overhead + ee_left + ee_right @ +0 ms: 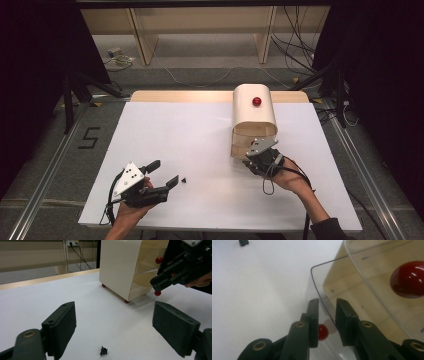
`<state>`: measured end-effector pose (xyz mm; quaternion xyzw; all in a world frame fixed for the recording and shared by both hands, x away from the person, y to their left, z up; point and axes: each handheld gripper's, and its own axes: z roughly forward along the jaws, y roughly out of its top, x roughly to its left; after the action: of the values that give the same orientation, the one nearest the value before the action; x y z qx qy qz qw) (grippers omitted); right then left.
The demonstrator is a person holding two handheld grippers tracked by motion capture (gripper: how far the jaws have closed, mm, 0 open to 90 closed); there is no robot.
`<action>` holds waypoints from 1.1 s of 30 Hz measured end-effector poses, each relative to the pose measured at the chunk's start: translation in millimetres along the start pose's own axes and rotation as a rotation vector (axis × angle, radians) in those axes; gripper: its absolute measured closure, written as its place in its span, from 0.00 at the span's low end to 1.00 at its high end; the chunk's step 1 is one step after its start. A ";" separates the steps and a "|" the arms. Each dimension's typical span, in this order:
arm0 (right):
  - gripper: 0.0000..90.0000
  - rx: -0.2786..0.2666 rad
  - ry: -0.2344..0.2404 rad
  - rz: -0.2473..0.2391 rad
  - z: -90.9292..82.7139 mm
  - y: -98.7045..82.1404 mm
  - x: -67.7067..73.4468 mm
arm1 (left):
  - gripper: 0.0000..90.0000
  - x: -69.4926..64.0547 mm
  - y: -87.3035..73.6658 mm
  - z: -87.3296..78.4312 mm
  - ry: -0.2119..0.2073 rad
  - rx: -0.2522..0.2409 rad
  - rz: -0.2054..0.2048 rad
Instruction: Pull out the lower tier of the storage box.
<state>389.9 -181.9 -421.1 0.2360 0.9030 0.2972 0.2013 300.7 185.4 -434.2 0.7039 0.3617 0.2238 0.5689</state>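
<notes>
A cream drawer cabinet with clear drawer fronts and red knobs stands at the table's back right. My right gripper is at the cabinet's front by the lowest drawer, whose clear front stands slightly out. Its jaws are a narrow gap apart, the clear front's edge runs between them, and the small red knob shows low in the gap, partly behind one jaw. My left gripper rests open at the front left. A tiny black part lies on the table between its wide-spread jaws.
The white table top stretches bare between the two grippers. Another red knob sits on the cabinet's top. Beyond the table stand wooden shelf legs and loose cables on the floor.
</notes>
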 end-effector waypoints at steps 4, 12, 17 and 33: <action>0.82 -0.001 0.000 -0.006 -0.4 -0.2 0.1 | 0.21 0.0 0.0 -0.1 0.000 0.000 0.000; 0.82 0.000 0.003 -0.012 -1.6 -0.6 1.5 | 0.21 0.0 0.1 -0.7 0.001 -0.002 -0.002; 0.82 0.006 0.004 -0.010 -2.6 -1.1 2.8 | 0.21 0.4 0.3 -1.1 0.002 -0.002 -0.001; 0.83 0.001 0.017 -0.022 -5.0 -3.9 7.2 | 0.21 0.5 0.3 -1.5 0.003 -0.001 -0.002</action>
<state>380.4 -182.9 -421.5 0.2236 0.9074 0.2966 0.1966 300.0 186.6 -433.6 0.7029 0.3630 0.2248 0.5689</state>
